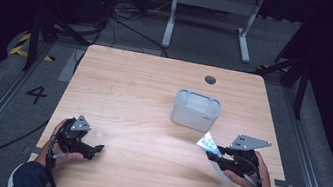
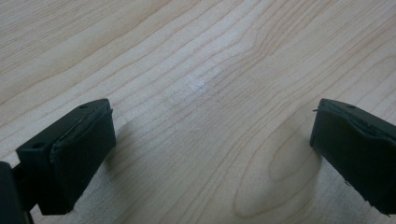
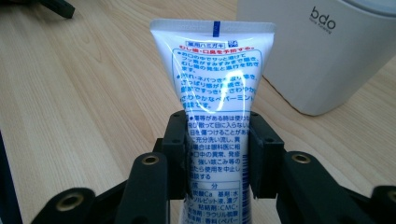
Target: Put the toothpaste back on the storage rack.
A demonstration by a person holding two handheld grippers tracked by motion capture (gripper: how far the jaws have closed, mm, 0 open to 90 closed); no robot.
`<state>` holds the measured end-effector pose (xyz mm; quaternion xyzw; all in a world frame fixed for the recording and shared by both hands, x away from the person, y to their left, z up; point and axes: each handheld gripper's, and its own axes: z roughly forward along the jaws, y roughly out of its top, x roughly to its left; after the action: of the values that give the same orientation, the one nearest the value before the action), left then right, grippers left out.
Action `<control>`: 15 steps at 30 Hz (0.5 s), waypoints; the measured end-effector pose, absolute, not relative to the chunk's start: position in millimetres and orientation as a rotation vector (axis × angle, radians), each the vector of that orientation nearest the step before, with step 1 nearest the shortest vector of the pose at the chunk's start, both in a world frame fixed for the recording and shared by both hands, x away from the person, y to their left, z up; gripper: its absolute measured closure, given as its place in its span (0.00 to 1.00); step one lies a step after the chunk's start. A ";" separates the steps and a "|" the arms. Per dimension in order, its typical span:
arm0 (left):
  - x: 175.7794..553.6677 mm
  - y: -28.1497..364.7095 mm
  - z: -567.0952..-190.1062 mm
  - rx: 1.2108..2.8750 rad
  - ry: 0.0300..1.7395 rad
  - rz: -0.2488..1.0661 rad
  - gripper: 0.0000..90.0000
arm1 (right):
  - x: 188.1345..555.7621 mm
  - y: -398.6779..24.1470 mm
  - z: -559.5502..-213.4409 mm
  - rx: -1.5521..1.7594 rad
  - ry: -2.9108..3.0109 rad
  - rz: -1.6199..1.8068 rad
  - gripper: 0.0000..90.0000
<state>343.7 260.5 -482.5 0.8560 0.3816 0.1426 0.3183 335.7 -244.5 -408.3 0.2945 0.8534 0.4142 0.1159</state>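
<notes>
A white tube (image 3: 217, 88) with blue and red print stands up between the two black jaws of my right gripper (image 3: 218, 154), which is shut on its lower half. In the high view the same tube (image 1: 208, 143) sticks out of the right gripper (image 1: 217, 158) toward the grey-white container (image 1: 196, 110), a little above the table near its front right. My left gripper (image 1: 95, 149) lies low over the wood at the front left. Its jaws stand wide apart, and its fingertips (image 2: 86, 140) have bare wood between them.
The oblong open-topped container (image 3: 327, 51) marked "bdo" stands just right of the table's middle. A round cable hole (image 1: 210, 79) sits near the far edge. Beyond the wooden table (image 1: 145, 85) are cables and a white desk frame (image 1: 213, 10).
</notes>
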 end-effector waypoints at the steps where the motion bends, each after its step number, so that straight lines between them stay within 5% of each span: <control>1: 343.4 260.1 -482.7 2.247 1.010 0.368 0.01 | 335.6 -244.5 -407.6 0.863 2.497 1.219 0.73; 15: 343.6 260.4 -482.6 2.251 1.006 0.371 0.01 | 334.8 -232.2 -393.1 0.777 2.479 1.254 0.73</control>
<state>343.6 260.4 -482.6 0.8558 0.3824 0.1409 0.3185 334.8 -232.2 -393.1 0.2671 0.8522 0.4312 0.1279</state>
